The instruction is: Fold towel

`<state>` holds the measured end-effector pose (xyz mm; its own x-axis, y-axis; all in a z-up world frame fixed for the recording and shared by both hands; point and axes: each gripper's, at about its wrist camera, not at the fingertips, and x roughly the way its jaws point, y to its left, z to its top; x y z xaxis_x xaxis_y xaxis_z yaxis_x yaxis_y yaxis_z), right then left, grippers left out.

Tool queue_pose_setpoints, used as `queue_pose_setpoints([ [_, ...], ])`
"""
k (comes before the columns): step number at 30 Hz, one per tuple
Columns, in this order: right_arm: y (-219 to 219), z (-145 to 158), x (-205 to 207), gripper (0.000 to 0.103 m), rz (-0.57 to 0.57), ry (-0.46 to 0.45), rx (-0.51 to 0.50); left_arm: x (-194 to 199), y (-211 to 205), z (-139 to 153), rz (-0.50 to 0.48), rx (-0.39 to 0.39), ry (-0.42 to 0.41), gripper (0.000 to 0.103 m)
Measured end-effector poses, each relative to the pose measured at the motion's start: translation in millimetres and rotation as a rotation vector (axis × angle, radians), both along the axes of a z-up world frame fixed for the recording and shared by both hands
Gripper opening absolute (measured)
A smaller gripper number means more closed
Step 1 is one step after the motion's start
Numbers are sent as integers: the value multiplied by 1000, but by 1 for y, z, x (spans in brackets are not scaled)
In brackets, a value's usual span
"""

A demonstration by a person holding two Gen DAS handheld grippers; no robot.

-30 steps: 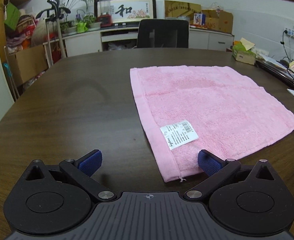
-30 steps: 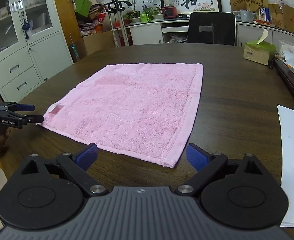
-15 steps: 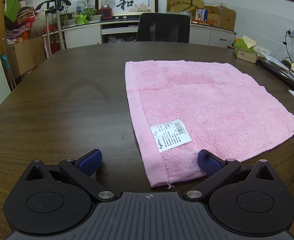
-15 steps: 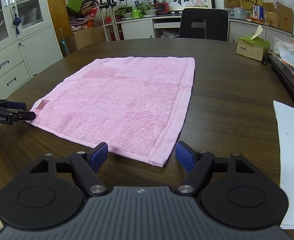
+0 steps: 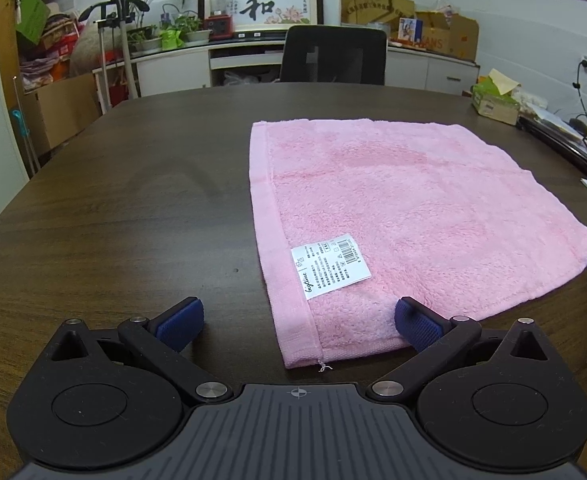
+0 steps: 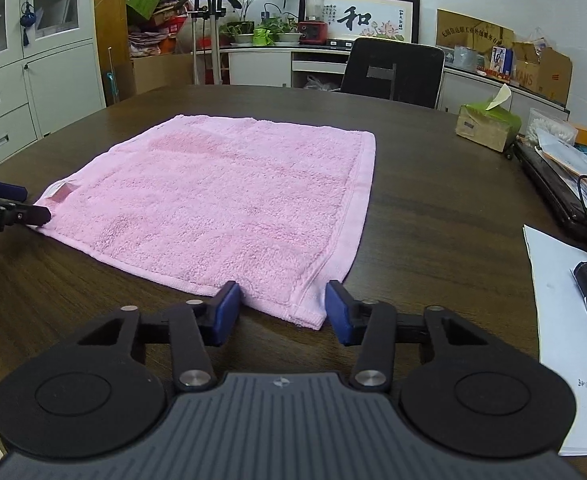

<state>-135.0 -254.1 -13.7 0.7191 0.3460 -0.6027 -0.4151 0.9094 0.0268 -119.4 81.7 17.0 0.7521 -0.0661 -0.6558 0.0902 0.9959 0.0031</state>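
A pink towel (image 5: 393, 208) lies flat on the dark wooden table (image 5: 133, 200), a white label (image 5: 330, 266) near its near-left corner. My left gripper (image 5: 298, 324) is open and wide, and that corner lies between its blue pads without being pressed. In the right wrist view the towel (image 6: 221, 200) has its near-right corner between the pads of my right gripper (image 6: 282, 312). Those jaws are closing, with a gap still showing beside the cloth. The left gripper (image 6: 29, 203) shows at the towel's far-left corner.
A green tissue box (image 6: 487, 128), a dark laptop (image 6: 553, 196) and white papers (image 6: 561, 320) sit along the table's right side. A black office chair (image 6: 393, 70) stands behind the far edge. Bare tabletop lies left of the towel.
The right gripper's jaws have narrowed from wide to close around the towel's near-right corner. The left gripper shifted slightly, so the labelled corner now sits more centred between its fingers.
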Motion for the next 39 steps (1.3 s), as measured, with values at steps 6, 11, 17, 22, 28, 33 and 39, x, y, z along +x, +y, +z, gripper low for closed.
queue_pose_setpoints([
  [6,7,1,3,26,6,-4,-13,-7,-11,5,-53,5,-29,69],
  [11,9,1,3,22,12,-3,-11,-11,-26,7,-94,52,-47,51],
  [17,10,1,1,18,9,-4,2,-13,-40,8,-133,99,-50,13],
  [22,9,0,-5,15,0,-9,16,-14,-43,6,-129,107,-58,5],
  [28,8,1,-12,14,-2,-10,43,-20,-35,9,-103,74,-61,5],
  [33,10,3,-13,14,5,-11,50,-29,-28,11,-78,48,-56,13],
  [39,10,3,-10,14,8,3,51,-29,-16,14,-18,1,-50,78],
])
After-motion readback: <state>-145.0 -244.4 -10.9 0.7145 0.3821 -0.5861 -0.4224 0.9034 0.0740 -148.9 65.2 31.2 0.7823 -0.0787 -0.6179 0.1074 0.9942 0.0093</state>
